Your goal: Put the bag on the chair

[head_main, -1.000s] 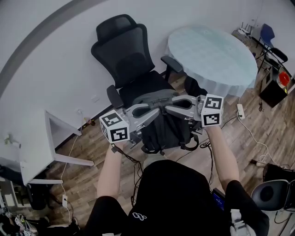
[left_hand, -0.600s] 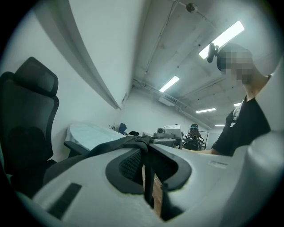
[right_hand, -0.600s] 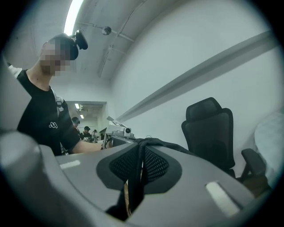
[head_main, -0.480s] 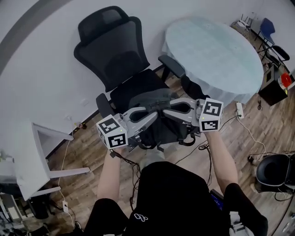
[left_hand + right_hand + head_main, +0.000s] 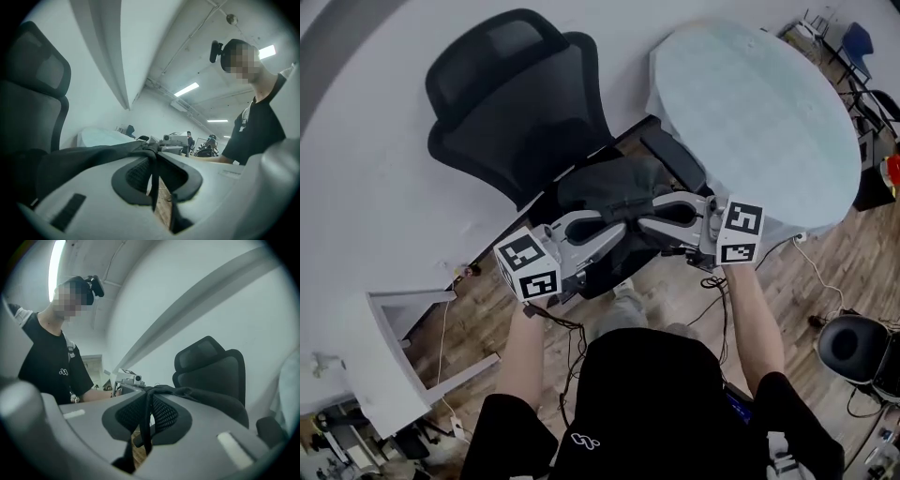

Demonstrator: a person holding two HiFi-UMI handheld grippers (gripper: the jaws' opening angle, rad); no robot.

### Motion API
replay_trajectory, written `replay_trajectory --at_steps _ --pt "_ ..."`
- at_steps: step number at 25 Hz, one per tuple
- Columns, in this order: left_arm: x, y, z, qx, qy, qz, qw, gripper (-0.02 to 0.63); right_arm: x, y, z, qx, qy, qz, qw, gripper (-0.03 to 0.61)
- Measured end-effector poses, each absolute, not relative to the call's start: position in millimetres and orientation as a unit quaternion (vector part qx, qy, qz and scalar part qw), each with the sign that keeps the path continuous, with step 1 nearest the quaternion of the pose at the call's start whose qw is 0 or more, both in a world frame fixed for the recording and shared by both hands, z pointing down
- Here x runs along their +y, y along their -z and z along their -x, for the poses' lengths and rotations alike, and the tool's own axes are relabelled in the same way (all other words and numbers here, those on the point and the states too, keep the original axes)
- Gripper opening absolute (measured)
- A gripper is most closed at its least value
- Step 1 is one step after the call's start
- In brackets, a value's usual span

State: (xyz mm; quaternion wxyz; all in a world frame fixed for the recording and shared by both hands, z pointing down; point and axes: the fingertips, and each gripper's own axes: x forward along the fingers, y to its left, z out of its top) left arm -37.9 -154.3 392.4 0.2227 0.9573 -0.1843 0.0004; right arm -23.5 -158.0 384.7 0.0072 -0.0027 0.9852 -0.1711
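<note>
The bag (image 5: pixel 614 186) is dark grey, soft and slumped. It sits above the chair's (image 5: pixel 517 105) seat, just in front of the backrest and between the armrests; whether it rests on the seat cannot be told. A thin black strap (image 5: pixel 153 185) of it is pinched in the left tongs (image 5: pixel 157 151), another (image 5: pixel 146 420) in the right tongs (image 5: pixel 149 392). The chair is a black mesh office chair with a headrest, upright against the wall.

The wall (image 5: pixel 366 159) is white. The floor (image 5: pixel 839 267) is brown wood. A big round table (image 5: pixel 750 103) with a pale cover stands by the wall, just beside a black chair (image 5: pixel 520 103) with a tall back. A white desk (image 5: pixel 389 361) stands off to one side. Long lights (image 5: pixel 186 89) shine on the ceiling.
</note>
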Motion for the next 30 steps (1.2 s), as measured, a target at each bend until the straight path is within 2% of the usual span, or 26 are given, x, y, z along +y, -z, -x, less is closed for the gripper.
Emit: replay_trajectory --at_steps 17,21,30 --pt "-280.5 -416.5 92.1 -0.207 -0.003 -0.946 0.249 0.041 -283.9 -407.9 77.6 0.974 0.225 -0.006 -0.019 0.048" --pt "-302.3 -444.8 87.9 -0.179 -0.024 -0.945 0.274 0.041 -303.9 -437.2 74.2 0.968 0.247 0.020 -0.042 0.048" --pt "-377.9 -506.8 70.4 -0.138 -0.080 -0.935 0.317 0.048 -369.2 -496.7 56.9 0.939 0.315 0.132 -0.040 0.046"
